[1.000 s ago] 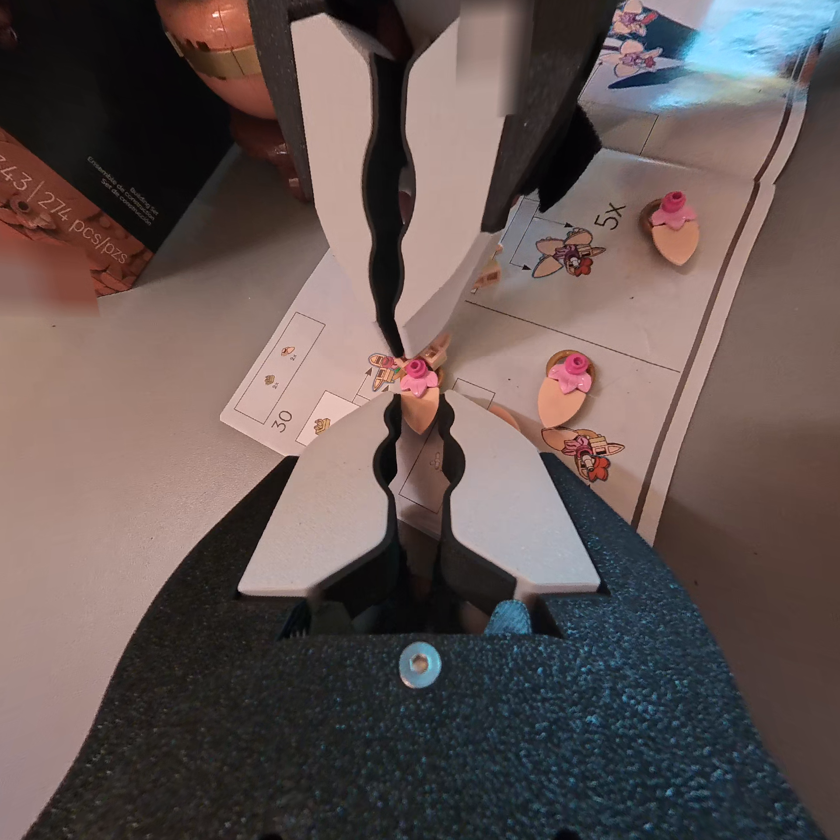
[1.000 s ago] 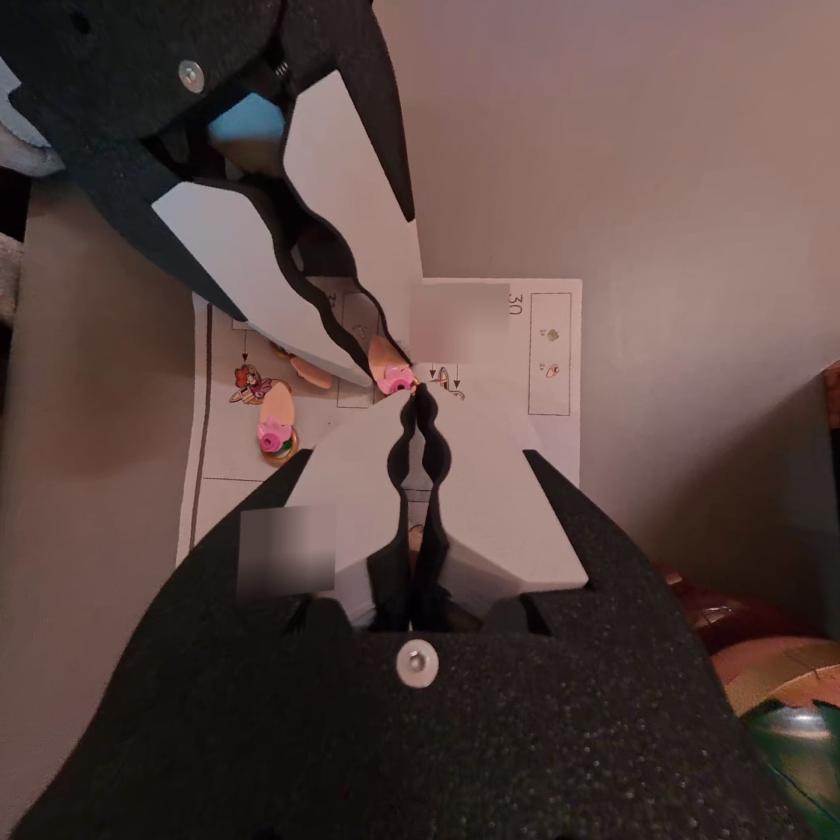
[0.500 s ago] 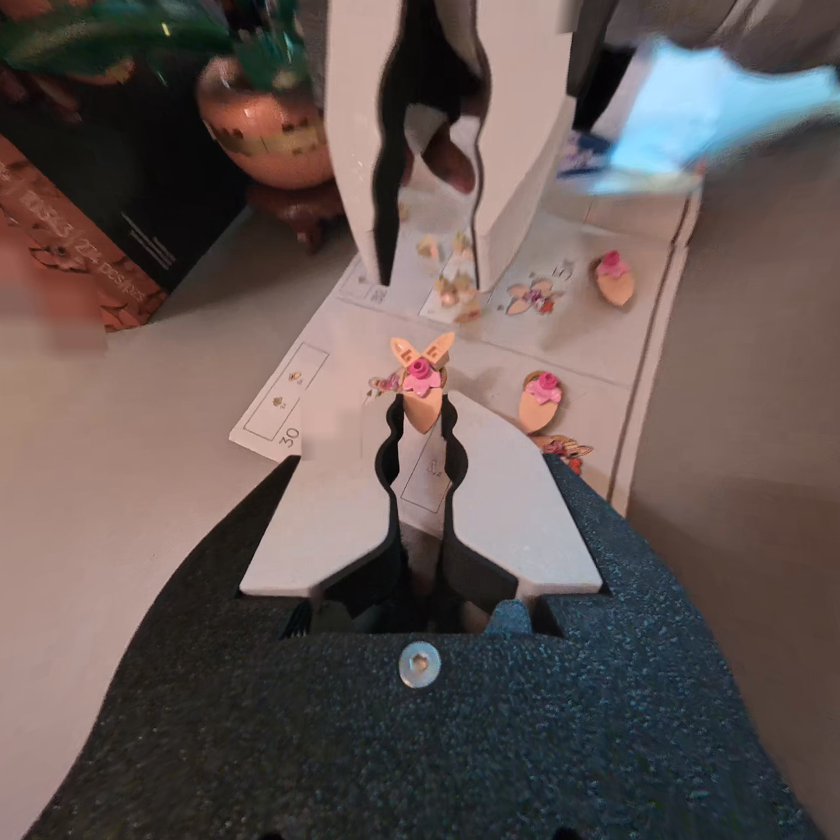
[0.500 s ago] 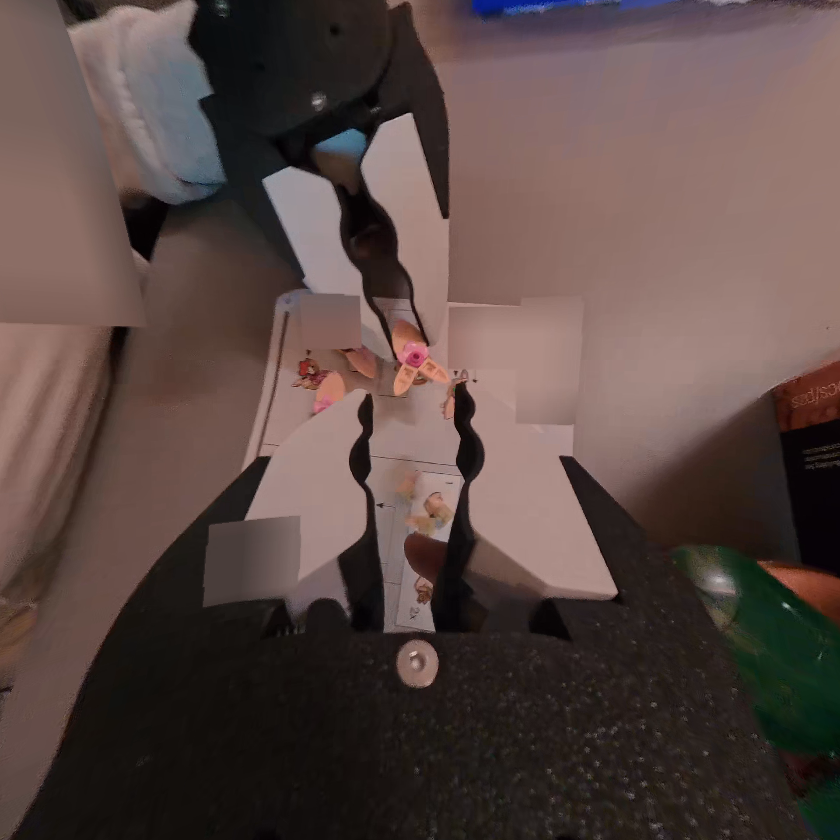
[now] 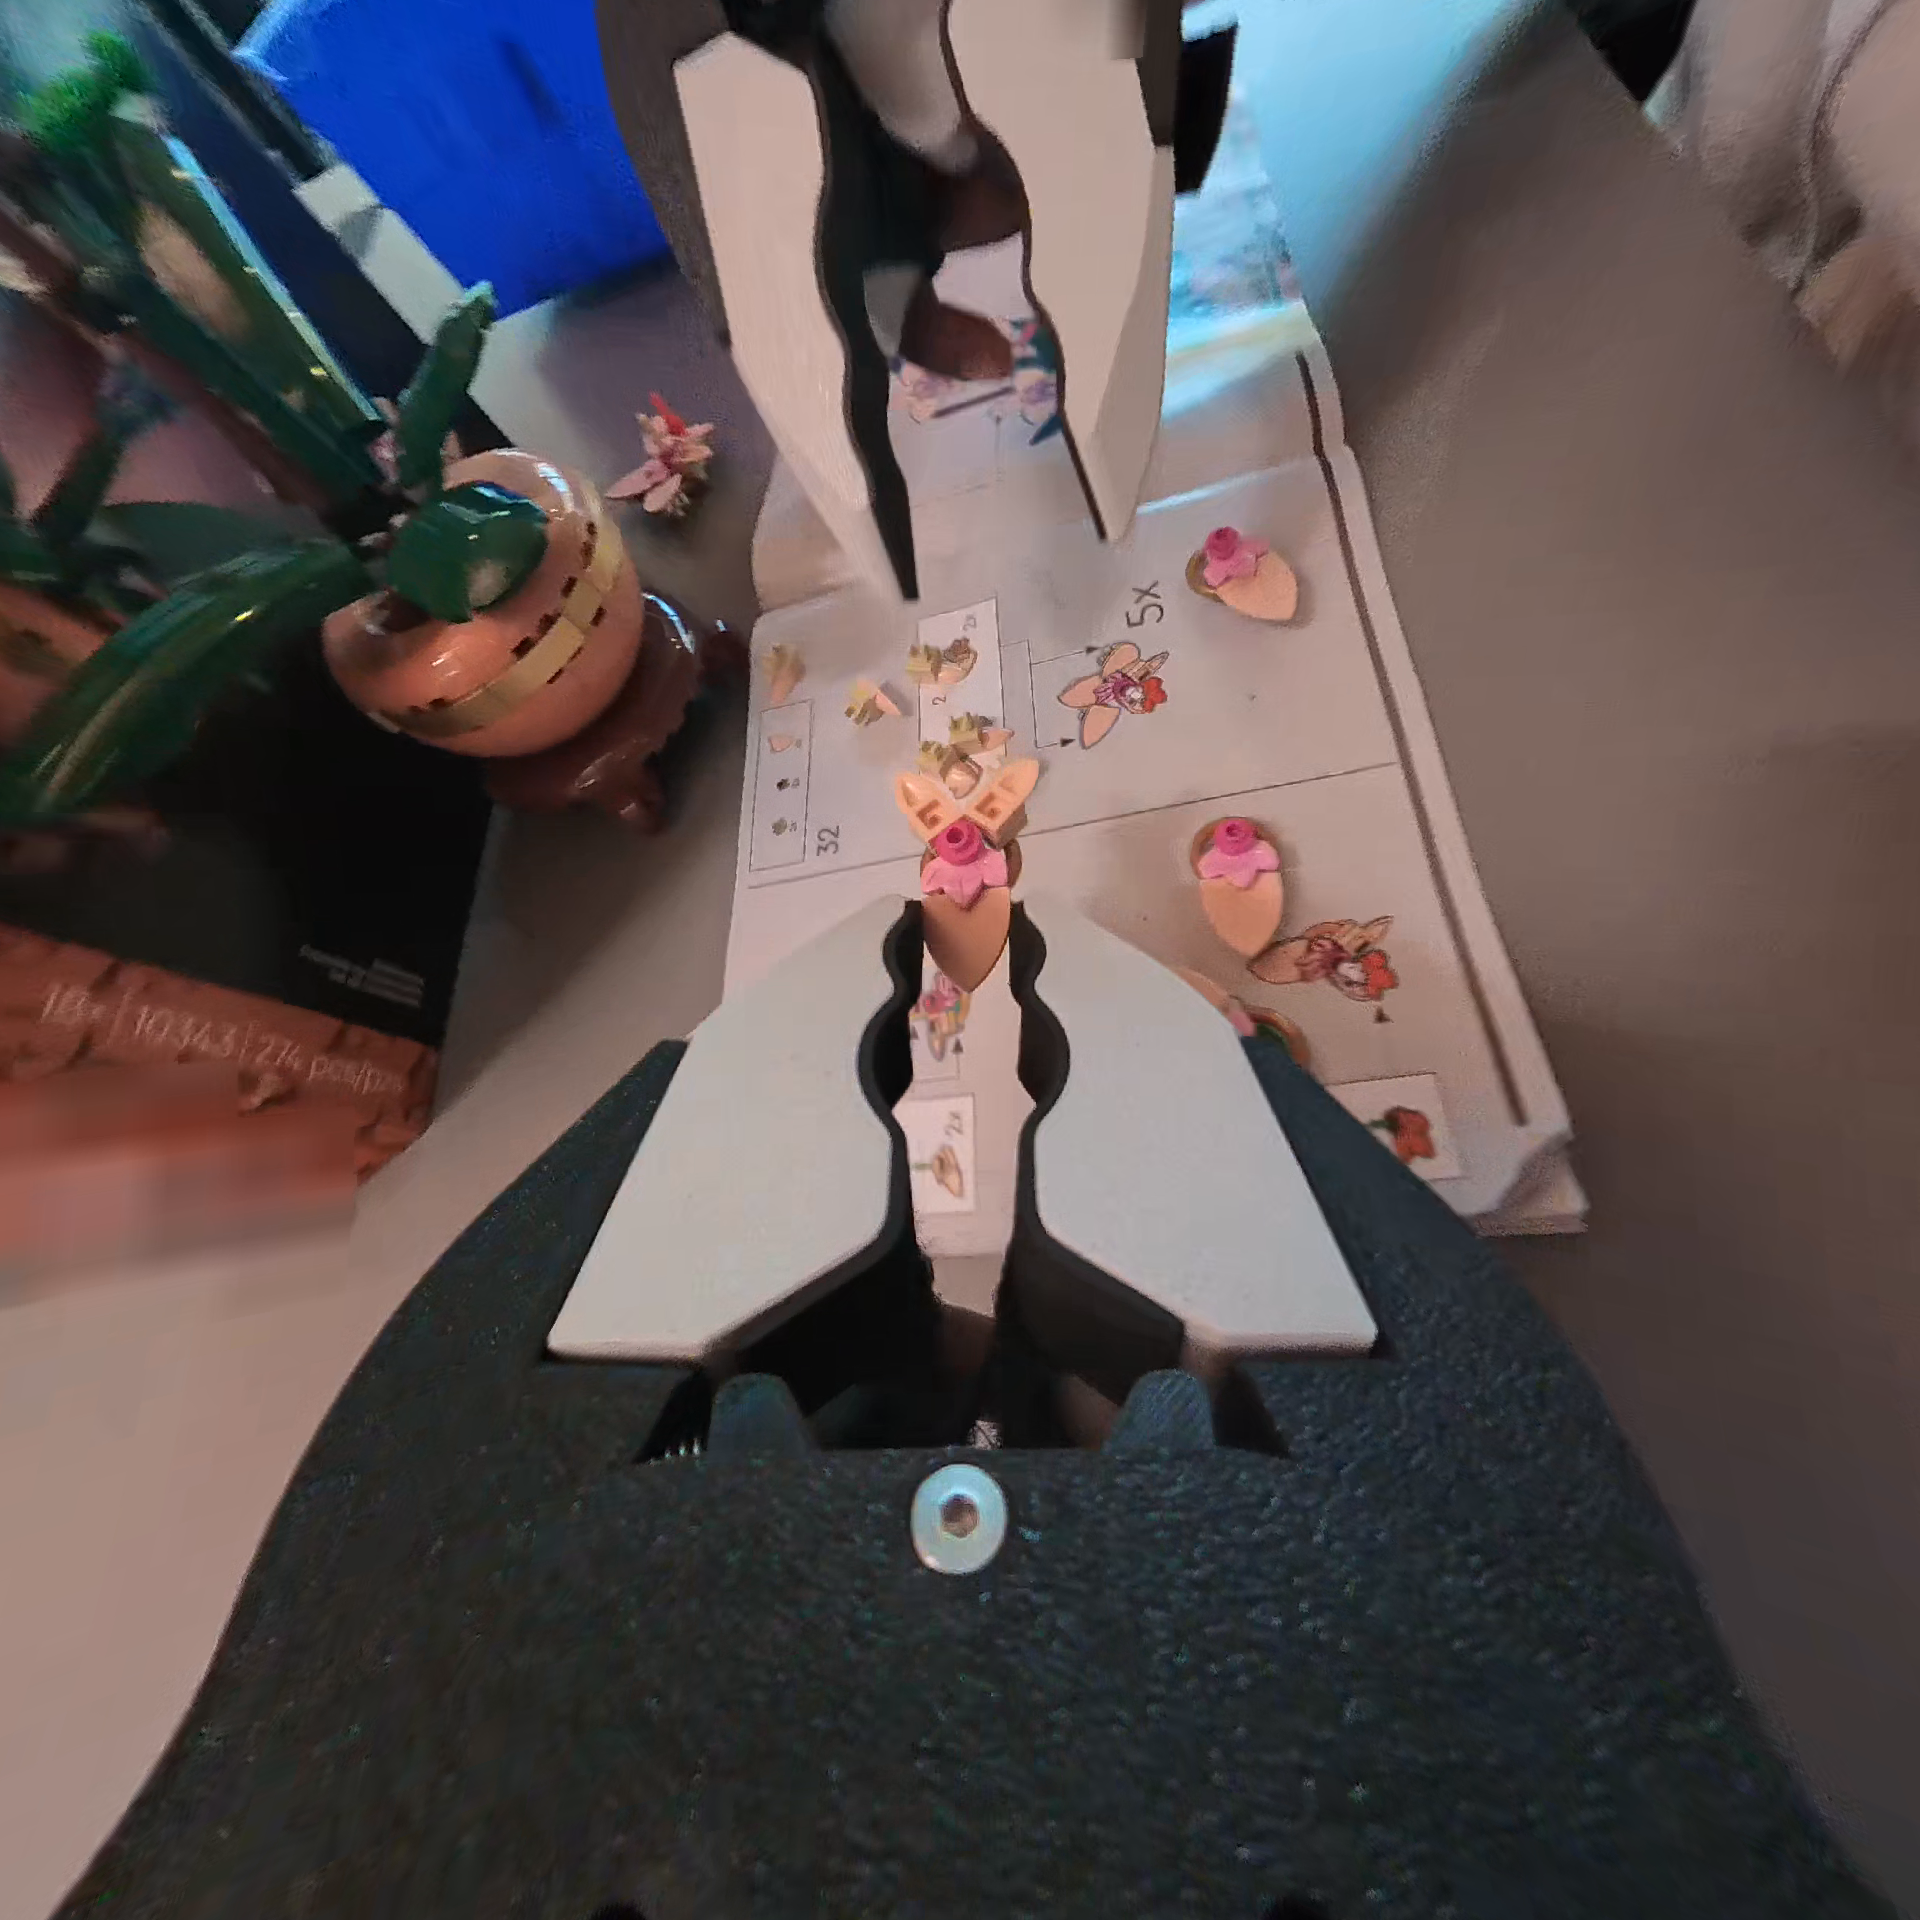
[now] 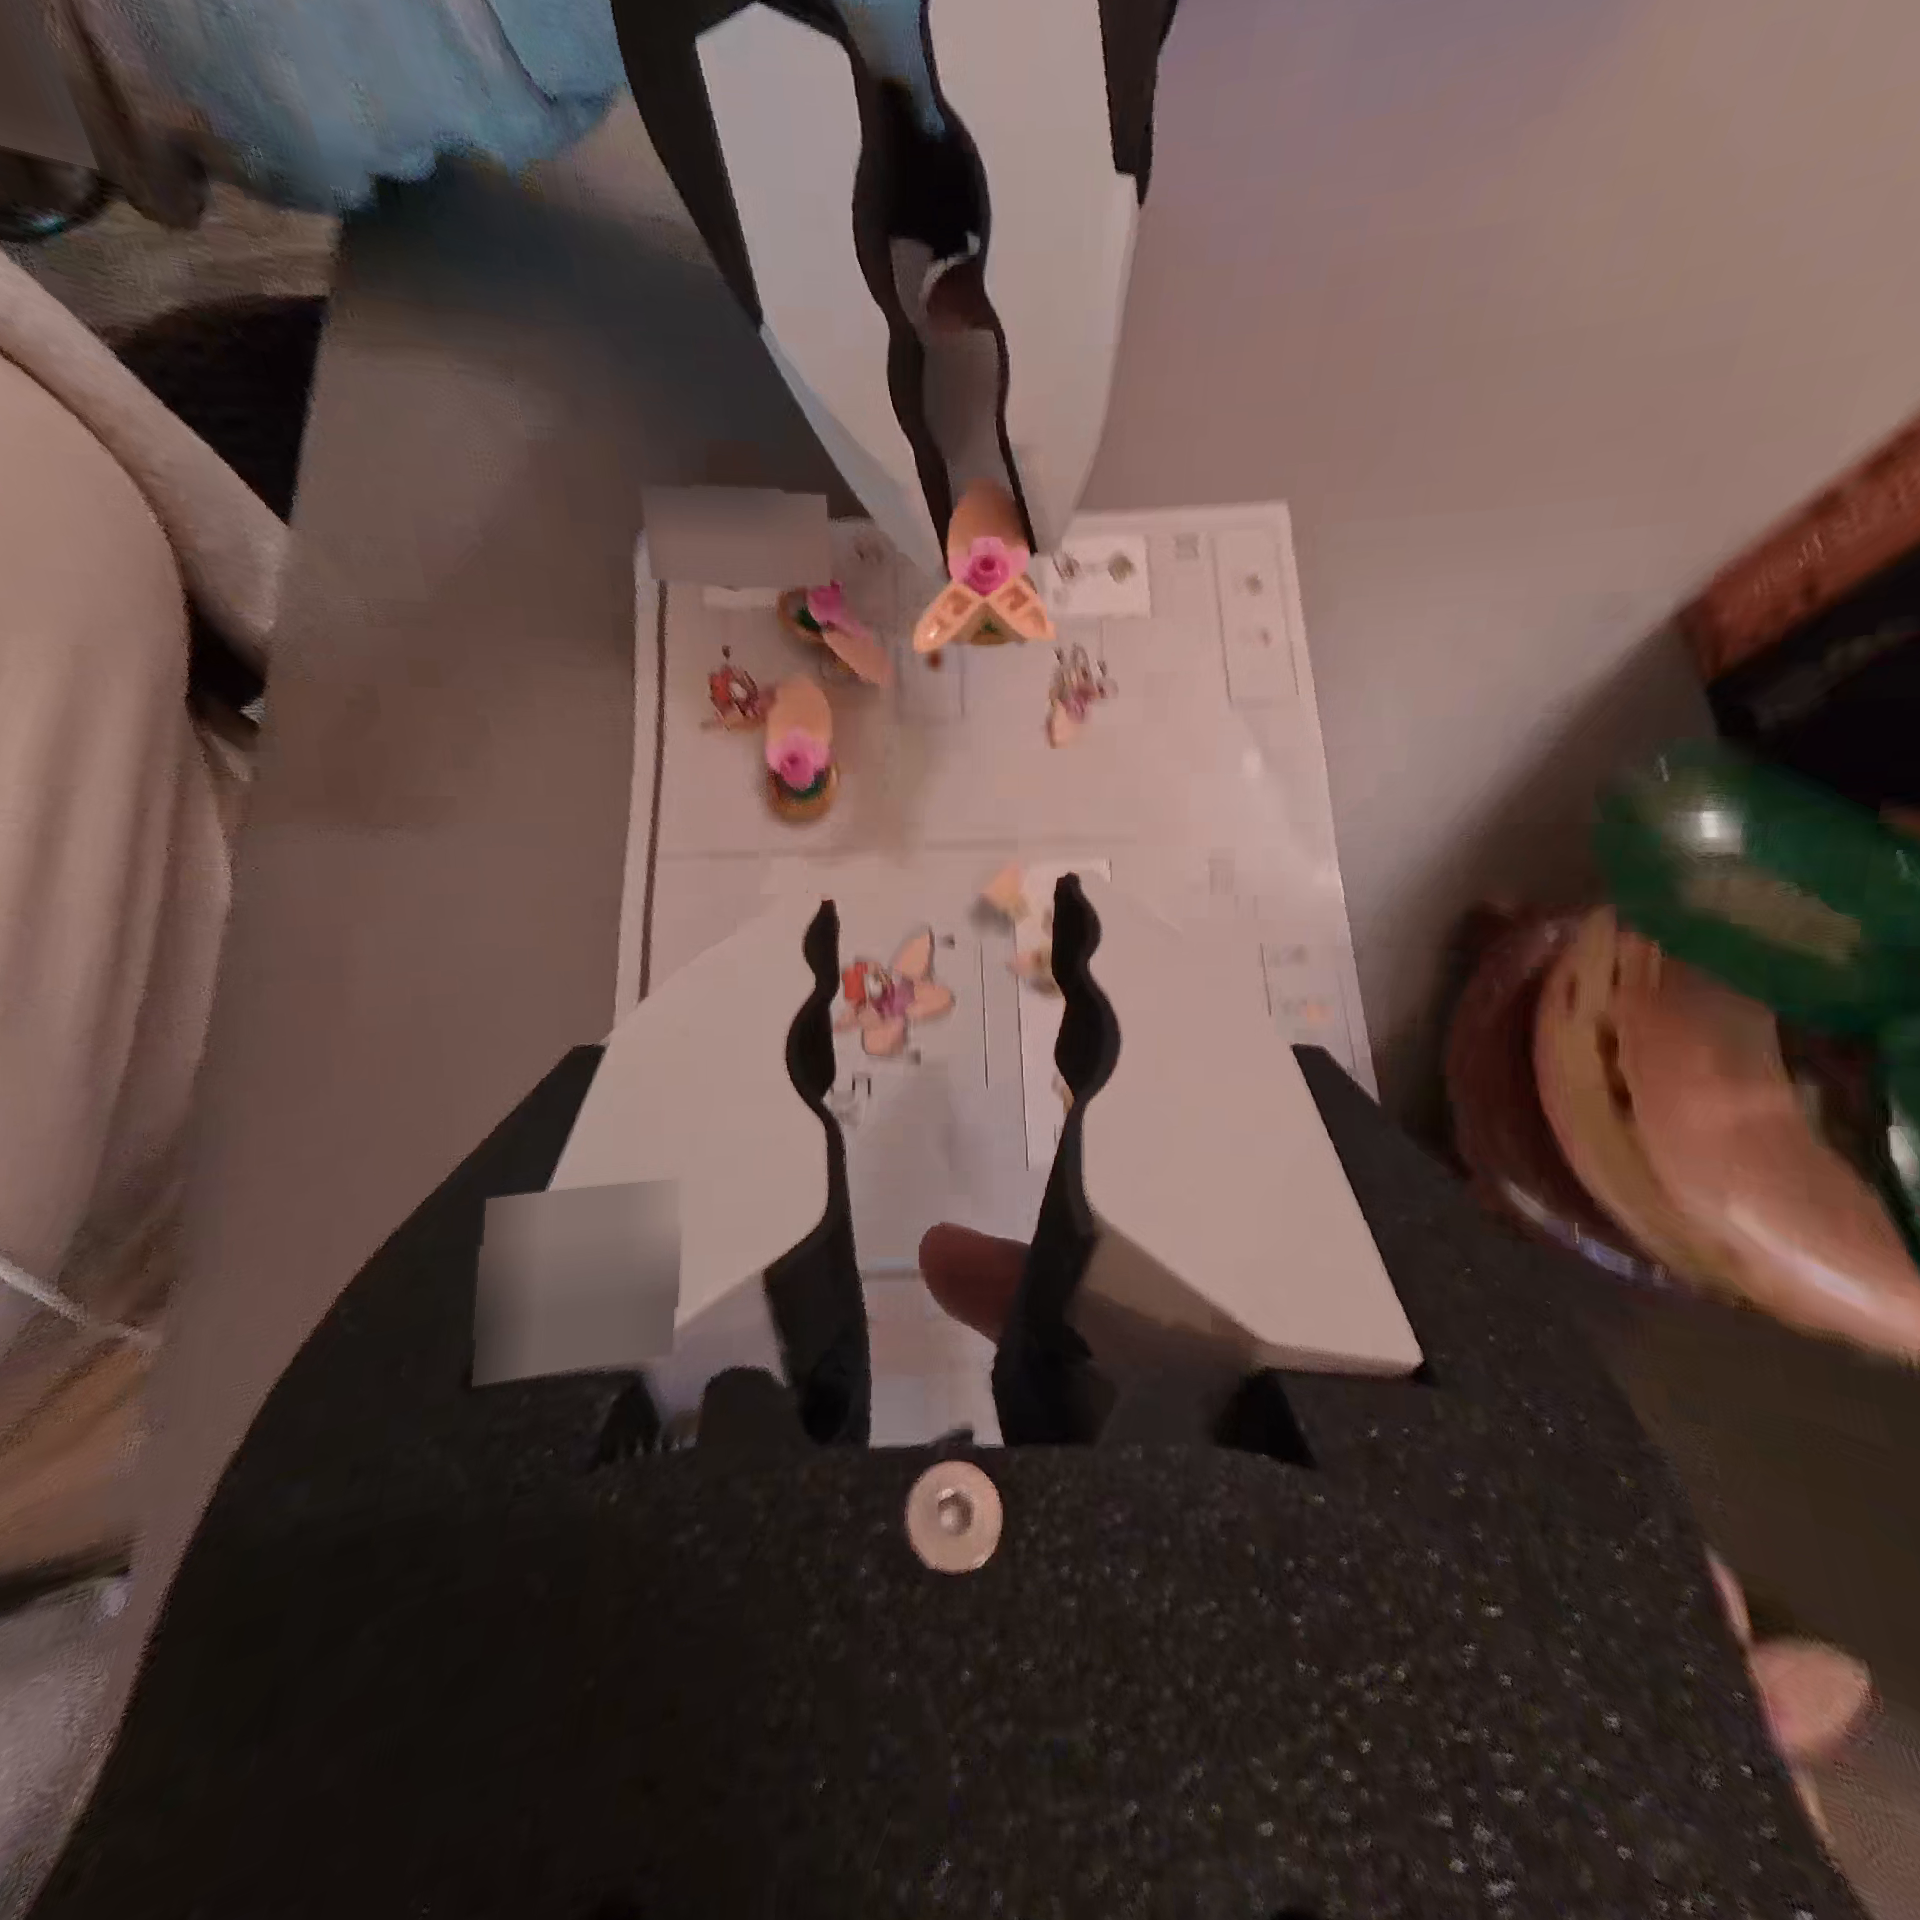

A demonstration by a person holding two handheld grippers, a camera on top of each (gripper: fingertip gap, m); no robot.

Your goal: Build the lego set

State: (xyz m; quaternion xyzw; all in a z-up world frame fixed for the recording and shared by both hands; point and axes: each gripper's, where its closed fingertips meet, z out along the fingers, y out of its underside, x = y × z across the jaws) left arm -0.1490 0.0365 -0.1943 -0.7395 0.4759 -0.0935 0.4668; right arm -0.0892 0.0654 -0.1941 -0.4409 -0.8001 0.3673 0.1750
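My left gripper (image 5: 964,920) is shut on a small flower assembly (image 5: 966,868): a tan petal with a pink blossom piece and two tan petals fanned at its far end. I hold it above the open instruction booklet (image 5: 1299,727). My right gripper (image 6: 948,904) is open and empty, facing the left one and well apart from it; it also shows in the left wrist view (image 5: 1003,551). The right wrist view shows the left gripper (image 6: 987,520) with the flower assembly (image 6: 982,597). Two more petal-and-blossom pieces (image 5: 1242,883) (image 5: 1247,571) lie on the booklet.
Several small tan and olive parts (image 5: 873,701) lie on the booklet's left page. A brick-built pot with green leaves (image 5: 488,665) stands left of it beside the dark set box (image 5: 208,987). A finished small flower (image 5: 665,468) lies behind the pot. A blue bin (image 5: 447,156) stands farther back. The grippers' ends are close to 7 cm from one another.
The right gripper was shut against the flower; it has opened and drawn back. The flower in my left gripper now carries two fanned tan petals. Both grippers have risen above the booklet.
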